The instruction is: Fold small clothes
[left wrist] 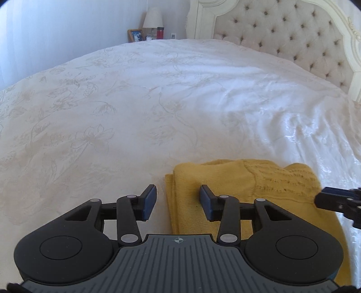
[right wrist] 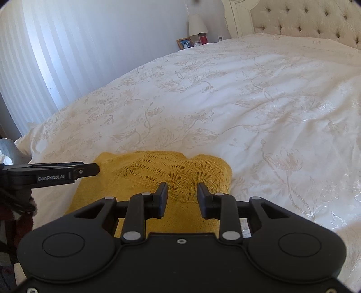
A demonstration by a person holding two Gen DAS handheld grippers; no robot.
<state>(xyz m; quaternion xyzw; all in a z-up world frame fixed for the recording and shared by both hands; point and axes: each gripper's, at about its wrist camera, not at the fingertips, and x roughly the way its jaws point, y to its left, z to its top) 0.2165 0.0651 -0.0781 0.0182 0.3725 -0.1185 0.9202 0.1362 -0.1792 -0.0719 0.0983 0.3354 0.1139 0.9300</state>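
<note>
A yellow knitted garment (left wrist: 243, 187) lies folded on the white bedspread (left wrist: 135, 108), with a lacy openwork panel on top. My left gripper (left wrist: 178, 200) is open and empty over the garment's left edge. My right gripper (right wrist: 182, 198) is open and empty over the garment (right wrist: 158, 178), near its lacy part. The right gripper's tip shows in the left wrist view (left wrist: 338, 200) at the garment's right side. The left gripper shows in the right wrist view (right wrist: 54, 173) at the garment's left side.
The bed has a tufted cream headboard (left wrist: 293, 38) at the far right. A nightstand beyond the bed holds a lamp (left wrist: 153, 19), a framed photo (left wrist: 135, 35) and a red jar (left wrist: 160, 33). Vertical blinds (right wrist: 45, 67) cover the left wall.
</note>
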